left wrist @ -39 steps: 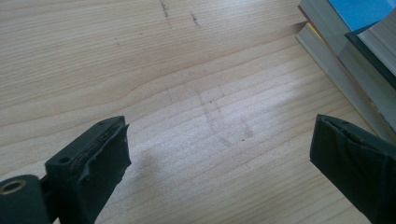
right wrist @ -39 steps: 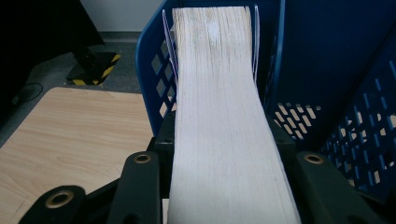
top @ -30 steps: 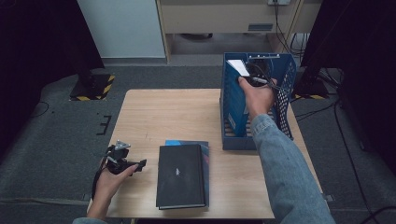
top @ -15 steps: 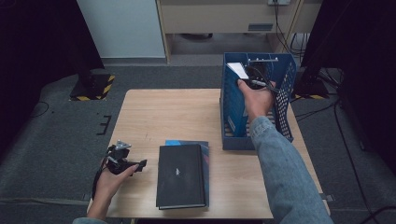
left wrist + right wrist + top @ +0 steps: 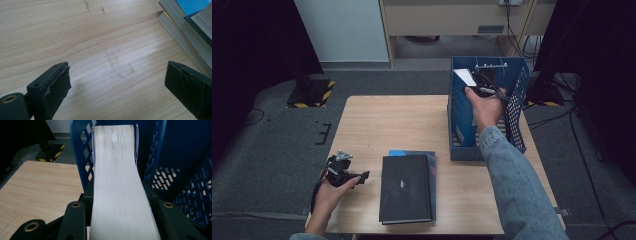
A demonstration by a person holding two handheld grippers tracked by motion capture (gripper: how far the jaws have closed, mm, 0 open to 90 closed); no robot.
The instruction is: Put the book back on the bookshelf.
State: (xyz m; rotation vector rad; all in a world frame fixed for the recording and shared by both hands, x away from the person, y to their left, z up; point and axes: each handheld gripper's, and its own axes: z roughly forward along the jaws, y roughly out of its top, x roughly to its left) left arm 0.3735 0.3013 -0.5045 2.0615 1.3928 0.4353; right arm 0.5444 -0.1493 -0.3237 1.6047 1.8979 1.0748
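The right gripper (image 5: 476, 86) is clamped on a book (image 5: 117, 185), jaws pressed to its two covers, page edges facing the gripper's camera. In the high view the book sits at the upper right of the frame, standing up in the blue basket (image 5: 517, 125), close to its left wall.

What could go wrong, as I see it: the book is thick and held only near one edge, so if the grip eases too soon it could tip over against the wall or flop flat across the basket floor. The mesh wall is right beside the book's cover in the right gripper view, at upper left of that frame; a sideways nudge could snag a corner or a jaw in the lattice. The basket itself stands near the table's (image 5: 377, 125) right edge, and a hard push could shove it towards that edge.

Room to move: upward is free, and the basket is open to the right of the book, so withdrawing straight up looks safest.

The left gripper (image 5: 354, 178) rests at the lower left of the high view, jaws wide apart with nothing between them, bare wood below. Just right of it lies a black book (image 5: 406, 187) on top of a blue one (image 5: 412, 153), close to the table's front edge.
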